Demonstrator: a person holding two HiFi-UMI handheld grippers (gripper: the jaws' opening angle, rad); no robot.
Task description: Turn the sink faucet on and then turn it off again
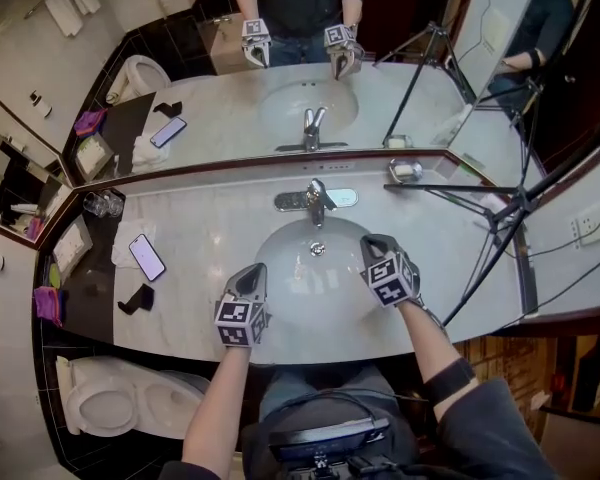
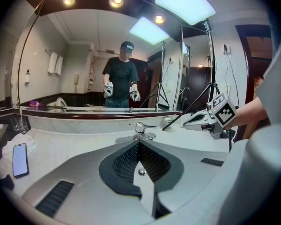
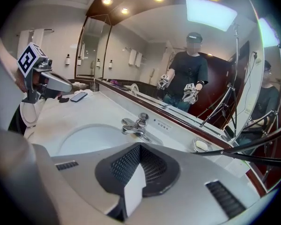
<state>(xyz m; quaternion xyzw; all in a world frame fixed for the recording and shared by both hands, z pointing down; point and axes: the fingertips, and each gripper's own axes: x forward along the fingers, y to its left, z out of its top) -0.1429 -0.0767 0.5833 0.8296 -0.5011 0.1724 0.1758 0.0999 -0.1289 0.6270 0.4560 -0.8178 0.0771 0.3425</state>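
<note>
Both of mine are pressed together with nothing pinched: left gripper at 7 o'clock over the sink, right gripper at 4 o'clock. Faucet sits at 12 o'clock on the rim, no water visible. Risk: closed tips skid off the slick chrome lever, or shove it too far and the jet splashes the counter. Tripod leg at 3 o'clock crowds my right arm, soap dish just behind it. Phone well clear at 9 o'clock.

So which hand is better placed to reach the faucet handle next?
Probably the right. In the head view the right gripper sits nearer the faucet; the left gripper hangs farther back, toward the front of the basin. Both are shut and empty.
</note>
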